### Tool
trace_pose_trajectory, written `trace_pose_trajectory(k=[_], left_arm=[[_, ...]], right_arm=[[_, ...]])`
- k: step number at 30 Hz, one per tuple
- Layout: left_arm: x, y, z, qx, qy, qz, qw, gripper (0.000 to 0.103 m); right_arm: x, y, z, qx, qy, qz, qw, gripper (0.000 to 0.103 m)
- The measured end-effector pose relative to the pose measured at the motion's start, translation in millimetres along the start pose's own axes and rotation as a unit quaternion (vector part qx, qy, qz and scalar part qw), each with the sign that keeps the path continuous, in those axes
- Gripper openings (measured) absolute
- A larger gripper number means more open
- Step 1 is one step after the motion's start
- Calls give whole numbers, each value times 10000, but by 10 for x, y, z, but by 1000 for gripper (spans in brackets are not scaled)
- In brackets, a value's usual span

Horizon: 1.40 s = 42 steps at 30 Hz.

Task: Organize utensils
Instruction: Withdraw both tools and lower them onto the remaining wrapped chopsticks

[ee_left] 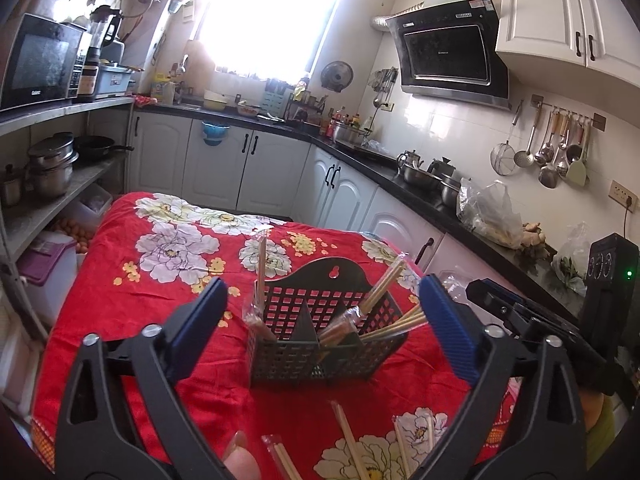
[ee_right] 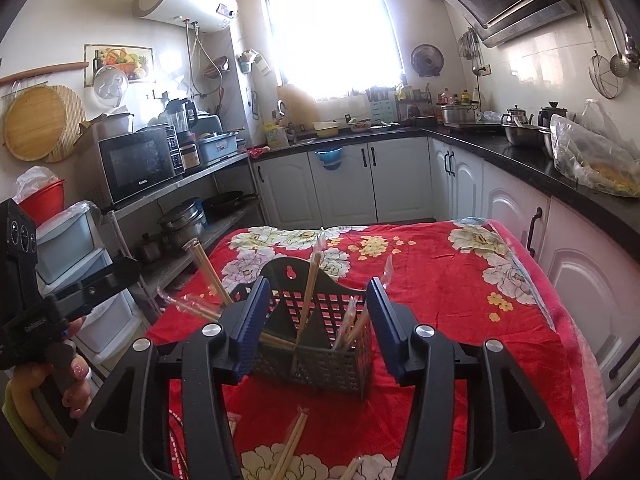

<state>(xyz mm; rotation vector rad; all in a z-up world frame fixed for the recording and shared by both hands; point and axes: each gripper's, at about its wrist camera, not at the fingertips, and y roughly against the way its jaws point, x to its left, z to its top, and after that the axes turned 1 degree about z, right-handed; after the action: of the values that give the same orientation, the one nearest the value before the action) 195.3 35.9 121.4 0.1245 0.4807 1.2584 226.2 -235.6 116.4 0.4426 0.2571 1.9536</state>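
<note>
A dark perforated utensil basket point(ee_left: 320, 356) point(ee_right: 320, 364) with a centre divider stands on the red floral cloth point(ee_left: 160, 320) point(ee_right: 460, 300). One wrapped chopstick pair point(ee_left: 262, 264) stands upright in its left compartment. Several more chopsticks point(ee_left: 384, 292) lean out of the right one. Loose wrapped chopsticks point(ee_left: 348, 436) point(ee_right: 296, 436) lie on the cloth in front of the basket. My left gripper point(ee_left: 324, 284) is open wide, just short of the basket, with nothing between its pads. My right gripper point(ee_right: 319, 282) is open about half as wide, close to the basket's front, and nothing is gripped.
A black counter point(ee_left: 440, 200) over white cabinets runs along the right and back, with pots and plastic bags point(ee_right: 592, 160) on it. A shelf unit point(ee_right: 192, 184) with a microwave and pans stands to the left. A hand point(ee_right: 76, 384) holds the left gripper's handle.
</note>
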Motion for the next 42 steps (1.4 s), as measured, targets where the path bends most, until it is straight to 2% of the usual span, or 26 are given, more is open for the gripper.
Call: trace_pose_trajectory(k=[5, 14, 42], left_arm=[[-43, 133, -62, -12, 12, -9, 10000, 92], [-106, 264, -225, 83, 35, -9, 10000, 92], [-51, 149, -910, 913, 95, 332, 9952, 92]], right_arm=[[10, 99, -79, 51, 22, 0, 10000, 56], [36, 208, -230, 183, 57, 9, 9998, 60], [-10, 149, -857, 1016, 21, 85, 9948, 60]])
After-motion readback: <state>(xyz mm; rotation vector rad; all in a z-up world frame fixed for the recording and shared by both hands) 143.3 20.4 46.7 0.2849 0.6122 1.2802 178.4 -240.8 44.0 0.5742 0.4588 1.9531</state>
